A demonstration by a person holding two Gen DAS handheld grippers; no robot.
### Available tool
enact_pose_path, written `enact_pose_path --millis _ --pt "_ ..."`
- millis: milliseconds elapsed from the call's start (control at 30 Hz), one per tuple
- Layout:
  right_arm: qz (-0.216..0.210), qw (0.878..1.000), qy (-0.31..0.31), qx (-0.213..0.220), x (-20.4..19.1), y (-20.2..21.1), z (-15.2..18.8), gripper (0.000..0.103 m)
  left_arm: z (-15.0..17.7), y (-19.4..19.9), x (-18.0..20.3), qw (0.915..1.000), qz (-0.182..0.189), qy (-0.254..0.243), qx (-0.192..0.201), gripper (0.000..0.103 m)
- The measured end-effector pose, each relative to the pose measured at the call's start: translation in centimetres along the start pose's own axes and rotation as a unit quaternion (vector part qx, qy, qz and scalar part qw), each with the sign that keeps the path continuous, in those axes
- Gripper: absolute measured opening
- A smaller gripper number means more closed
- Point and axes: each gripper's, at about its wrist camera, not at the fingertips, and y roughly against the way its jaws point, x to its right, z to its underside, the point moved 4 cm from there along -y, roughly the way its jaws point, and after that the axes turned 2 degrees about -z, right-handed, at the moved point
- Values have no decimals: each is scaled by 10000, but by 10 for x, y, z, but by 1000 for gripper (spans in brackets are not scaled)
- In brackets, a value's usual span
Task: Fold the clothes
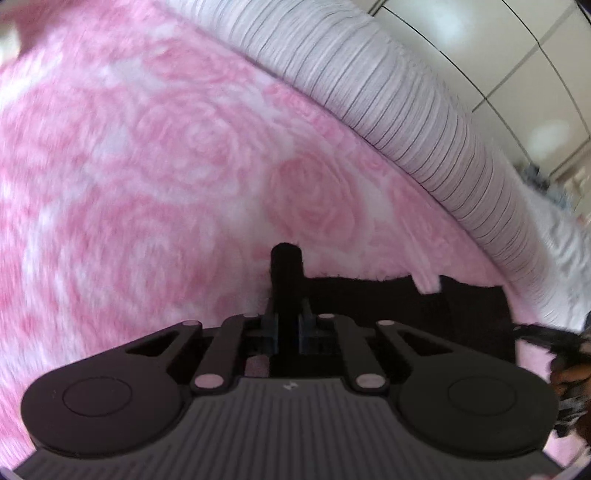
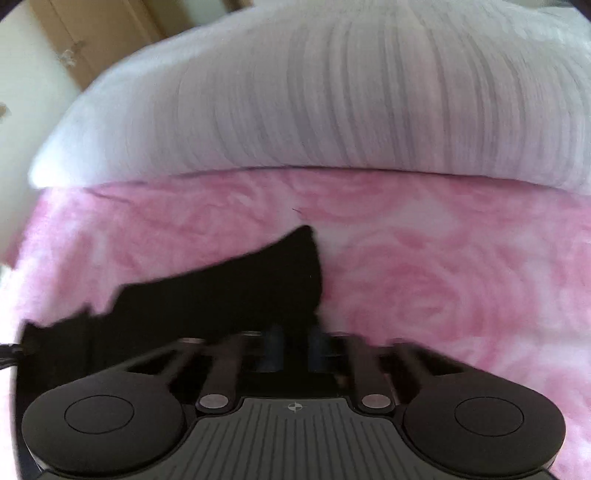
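Note:
A black garment (image 1: 424,314) lies on a pink rose-patterned blanket (image 1: 147,166). In the left wrist view my left gripper (image 1: 287,325) is shut on a bunched corner of the garment, which sticks up between the fingers; the rest of the cloth stretches to the right. In the right wrist view my right gripper (image 2: 295,347) is shut on another edge of the black garment (image 2: 240,291), which spreads left and up to a point. The pink blanket (image 2: 443,277) lies under it. Both views are motion-blurred.
A white, grey-striped pillow or duvet (image 1: 388,92) borders the blanket's far edge, and it also shows in the right wrist view (image 2: 314,103). White wardrobe doors (image 1: 517,55) stand beyond. A wooden door (image 2: 92,33) is at the upper left. A dark patterned object (image 1: 569,369) is at the right edge.

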Motion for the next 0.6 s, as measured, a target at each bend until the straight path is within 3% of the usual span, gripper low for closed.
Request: enact_pose_path --millis 100,200,333,400,500,533,600 --pt "3 9991 369 228 -3 17 -5 7 -18 -2 13 9999 -6 -110 96 5" --pt "99 9976 470 503 -2 41 -21 7 -44 -1 42 9980 89 -528 346 5" --pt "527 9925 385 1037 6 73 -50 7 -91 1 104 9905 351 -1054 809 7" --pt "844 9870 167 1356 15 91 -64 10 -107 3 132 9869 355 -1235 971 14" --pt "1298 9811 -12 1438 29 113 -69 47 -105 13 152 9837 135 -1387 1134 25" --pt "1293 9811 -28 1439 30 122 -60 51 -93 18 147 9855 195 -1339 1025 31" --pt "1138 9851 -104 1287 33 143 -34 52 -69 28 139 9884 314 -1243 809 32"
